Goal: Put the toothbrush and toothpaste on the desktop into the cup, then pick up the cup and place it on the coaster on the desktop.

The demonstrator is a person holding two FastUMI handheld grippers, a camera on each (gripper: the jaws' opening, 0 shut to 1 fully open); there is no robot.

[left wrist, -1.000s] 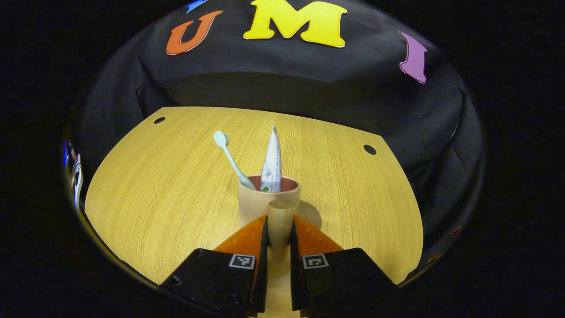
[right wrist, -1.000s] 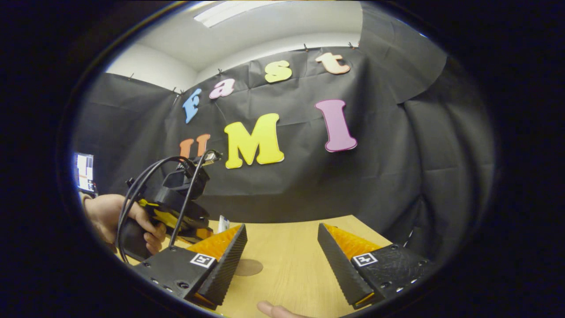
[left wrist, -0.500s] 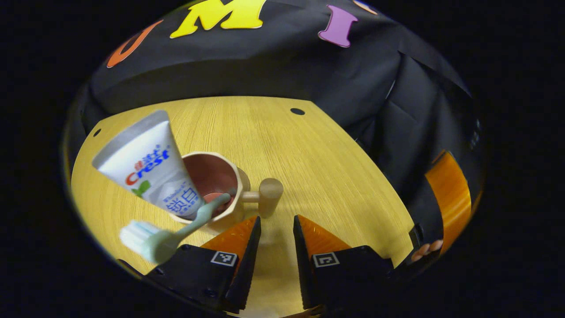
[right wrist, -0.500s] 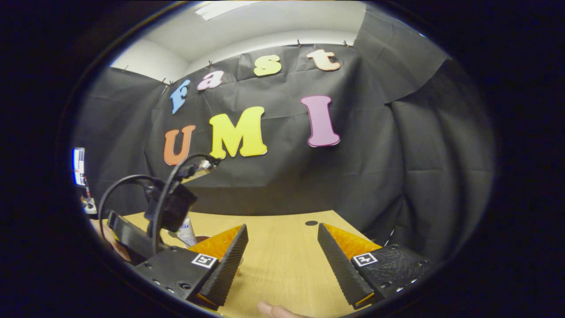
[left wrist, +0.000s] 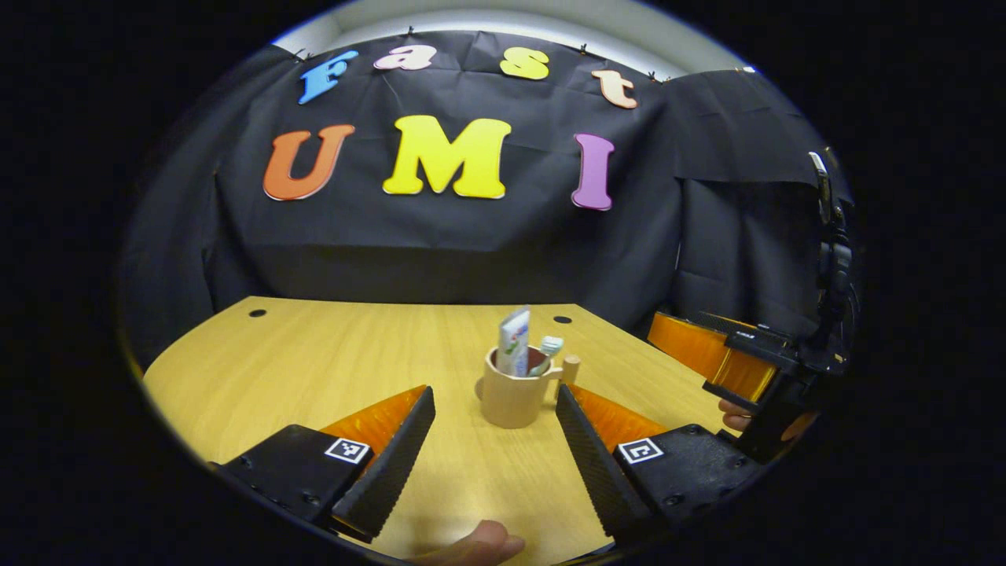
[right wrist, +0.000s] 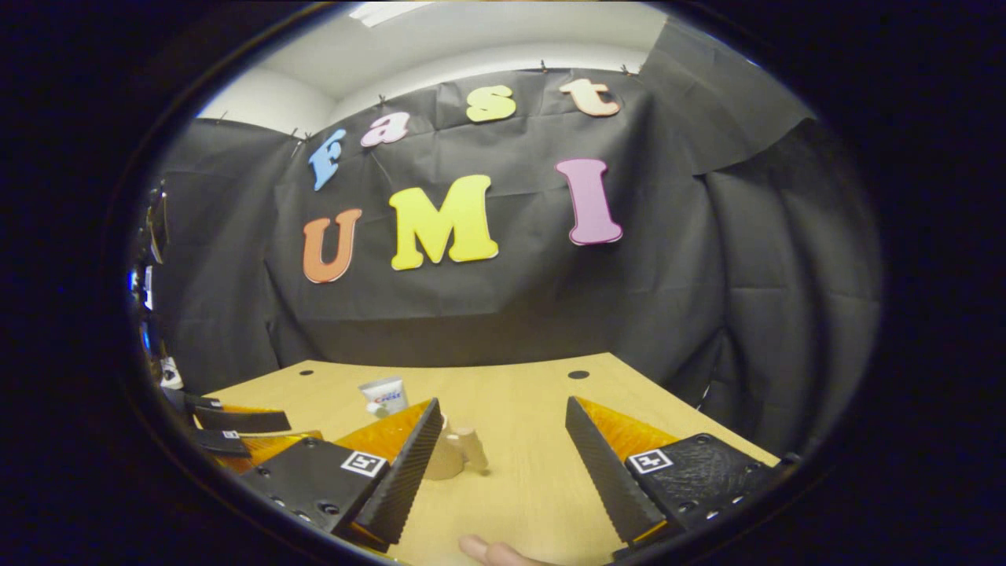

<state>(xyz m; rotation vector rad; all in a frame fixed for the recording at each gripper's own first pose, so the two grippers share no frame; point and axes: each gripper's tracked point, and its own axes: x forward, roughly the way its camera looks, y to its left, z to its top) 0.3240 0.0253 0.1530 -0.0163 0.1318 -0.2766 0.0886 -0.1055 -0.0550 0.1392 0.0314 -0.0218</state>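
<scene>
Both items, toothpaste tube [left wrist: 514, 341] and toothbrush [left wrist: 549, 347], sit upright in the mug [left wrist: 512, 395] on the desktop [left wrist: 314, 362]; left gripper [left wrist: 495, 440] and right gripper [right wrist: 503, 456] both gape empty; coaster under mug can't be confirmed, task likely done.

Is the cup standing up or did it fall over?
Standing up. The cup sits flat on the table, mouth upward, with the toothpaste and toothbrush poking out of it.
</scene>
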